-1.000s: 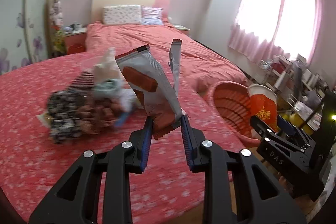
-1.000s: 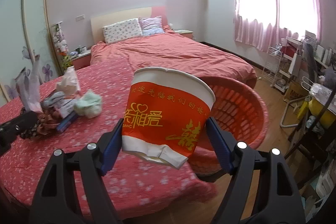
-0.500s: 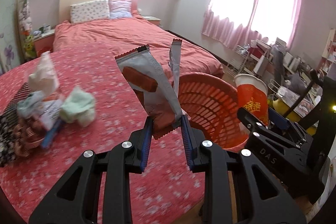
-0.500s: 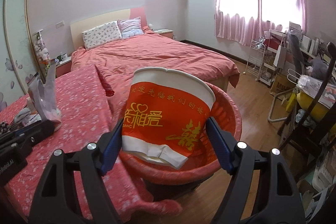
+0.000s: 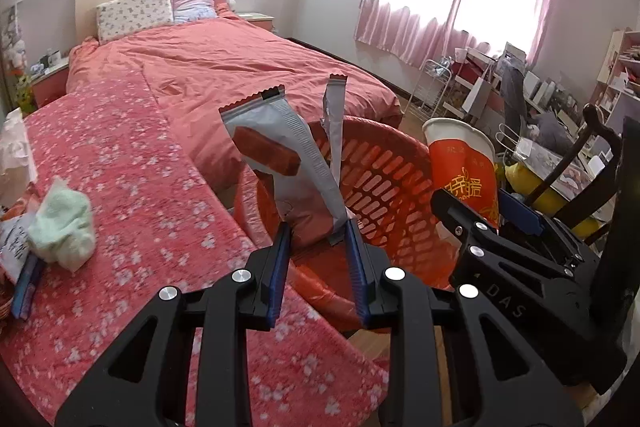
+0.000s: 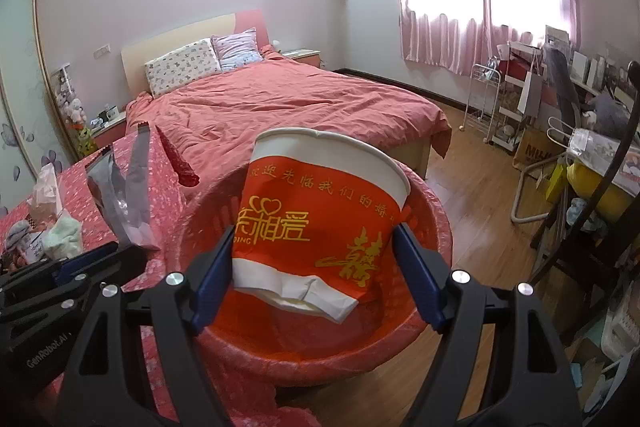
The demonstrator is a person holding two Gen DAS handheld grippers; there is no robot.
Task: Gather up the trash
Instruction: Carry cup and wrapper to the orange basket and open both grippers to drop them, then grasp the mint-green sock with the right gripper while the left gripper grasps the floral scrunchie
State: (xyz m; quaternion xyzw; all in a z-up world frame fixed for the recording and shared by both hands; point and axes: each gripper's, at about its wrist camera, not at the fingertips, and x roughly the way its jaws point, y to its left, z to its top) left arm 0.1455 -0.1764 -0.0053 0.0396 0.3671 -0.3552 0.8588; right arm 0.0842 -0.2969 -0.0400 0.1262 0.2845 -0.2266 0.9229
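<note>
My left gripper [image 5: 318, 241] pinches a silver snack wrapper [image 5: 280, 163] above the red basket's [image 5: 384, 179] near-left rim. My right gripper [image 6: 316, 267] clamps a crumpled red paper cup [image 6: 320, 211] directly over the basket.

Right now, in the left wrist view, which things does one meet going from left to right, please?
Green tissue wad → wrapper in the left gripper → paper cup in the right gripper → dark chair. The orange basket spans behind the wrapper and cup, so I leave it unplaced.
</note>
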